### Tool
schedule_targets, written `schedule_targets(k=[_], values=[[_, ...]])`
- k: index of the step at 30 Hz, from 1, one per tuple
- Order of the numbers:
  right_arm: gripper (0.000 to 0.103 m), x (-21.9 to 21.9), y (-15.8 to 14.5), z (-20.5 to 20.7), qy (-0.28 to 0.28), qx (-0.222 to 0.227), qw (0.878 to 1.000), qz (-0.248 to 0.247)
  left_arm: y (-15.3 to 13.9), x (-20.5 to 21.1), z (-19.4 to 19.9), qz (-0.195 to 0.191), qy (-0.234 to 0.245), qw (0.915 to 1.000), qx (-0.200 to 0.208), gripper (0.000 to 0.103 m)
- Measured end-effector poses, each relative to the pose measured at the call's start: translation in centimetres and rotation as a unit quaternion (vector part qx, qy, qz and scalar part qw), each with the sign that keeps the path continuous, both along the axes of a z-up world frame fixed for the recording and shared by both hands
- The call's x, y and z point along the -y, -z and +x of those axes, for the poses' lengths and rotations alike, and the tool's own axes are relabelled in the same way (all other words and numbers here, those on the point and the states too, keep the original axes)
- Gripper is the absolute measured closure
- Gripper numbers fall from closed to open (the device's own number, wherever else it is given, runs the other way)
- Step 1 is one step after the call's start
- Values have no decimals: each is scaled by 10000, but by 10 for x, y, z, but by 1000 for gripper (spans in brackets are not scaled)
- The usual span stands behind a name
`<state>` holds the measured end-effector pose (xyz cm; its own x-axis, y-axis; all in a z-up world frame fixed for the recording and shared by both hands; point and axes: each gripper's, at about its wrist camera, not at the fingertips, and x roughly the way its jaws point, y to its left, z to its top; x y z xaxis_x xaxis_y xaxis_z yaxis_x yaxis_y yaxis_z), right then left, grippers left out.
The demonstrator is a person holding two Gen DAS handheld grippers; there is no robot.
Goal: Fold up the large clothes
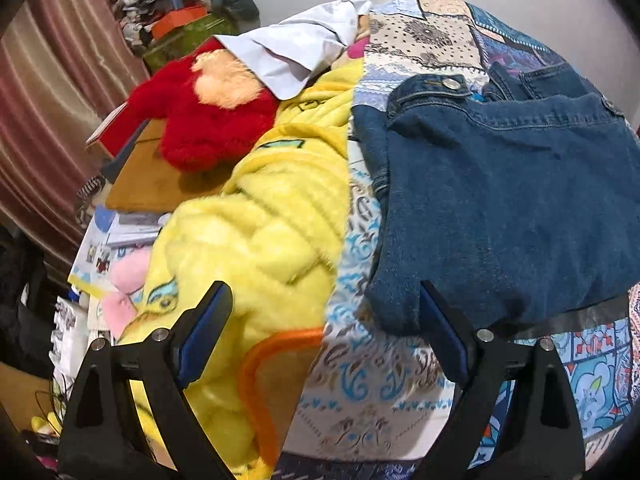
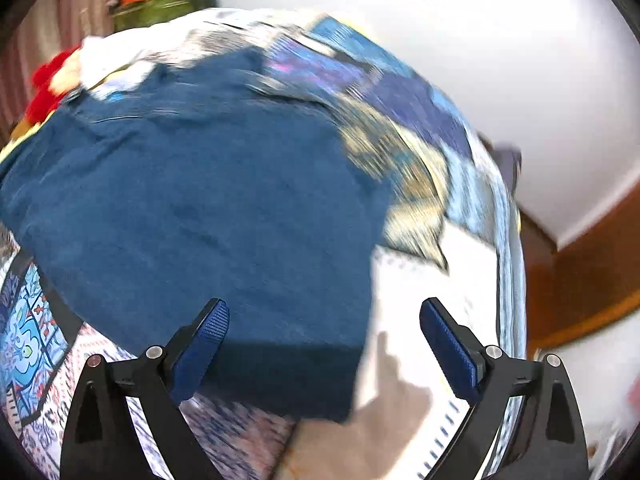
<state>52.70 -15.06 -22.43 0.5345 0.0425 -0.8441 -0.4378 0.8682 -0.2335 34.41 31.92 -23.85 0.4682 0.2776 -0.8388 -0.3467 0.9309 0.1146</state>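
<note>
A pair of dark blue jeans (image 1: 508,200) lies folded on a patterned patchwork bedspread (image 1: 360,380), waistband and metal button at the far end. My left gripper (image 1: 326,300) is open and empty above the bedspread, just left of the jeans' near corner. In the right wrist view, which is motion-blurred, the jeans (image 2: 200,200) fill the middle. My right gripper (image 2: 324,320) is open and empty, hovering over the jeans' near right edge.
A yellow fleece blanket (image 1: 256,232) lies left of the jeans, with a red plush toy (image 1: 208,128) and a white garment (image 1: 292,52) beyond. Books, papers and clutter sit at the left by a curtain (image 1: 48,92). Wooden floor (image 2: 580,288) lies right of the bed.
</note>
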Motion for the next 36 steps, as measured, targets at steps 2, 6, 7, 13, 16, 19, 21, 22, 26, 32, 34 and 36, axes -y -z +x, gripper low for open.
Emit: schedule_targets(k=[2,6,7,13,16,19,21,22,26,32,34,36], values=[[7,23,-5,2,255,-184,9988,367,-4,1,-4,7,-57,10000,36,10],[7,38,-21,-5,480,-137,9968,626,-18,8,-13,65,-244,9994,222,11],[7,37,-27,-8,448,-54,9969,644,-23,8,-16,66,-301,9991,302,11],[7,16,-57,-30,18,322,9956,879,-45,9,-34,-703,-655,9910,930,11],[7,-7,-66,-39,-282,338,9921,1174,-42,17,-40,-1235,-712,9827,1185,11],[6,-34,-67,-43,-570,100,9862,1554,-27,29,-38,-1770,-653,9752,1158,11],[6,-52,-60,-43,-688,-102,9829,1707,-13,35,-32,-2161,-626,9683,1089,11],[6,-62,-54,-41,-739,-215,9815,1751,-5,38,-29,-2331,-616,9649,1040,11],[6,-91,-22,-30,-805,-612,9806,1678,29,39,-11,-3160,-712,9418,897,11],[5,-106,25,-13,-885,-875,9835,1311,65,18,20,-4112,-905,9001,1119,21],[3,-109,27,-16,-1044,-807,9844,1164,67,14,32,-4191,-934,8942,1266,28],[1,-110,29,-19,-1162,-732,9845,1094,68,11,42,-4195,-1097,8915,1310,33]])
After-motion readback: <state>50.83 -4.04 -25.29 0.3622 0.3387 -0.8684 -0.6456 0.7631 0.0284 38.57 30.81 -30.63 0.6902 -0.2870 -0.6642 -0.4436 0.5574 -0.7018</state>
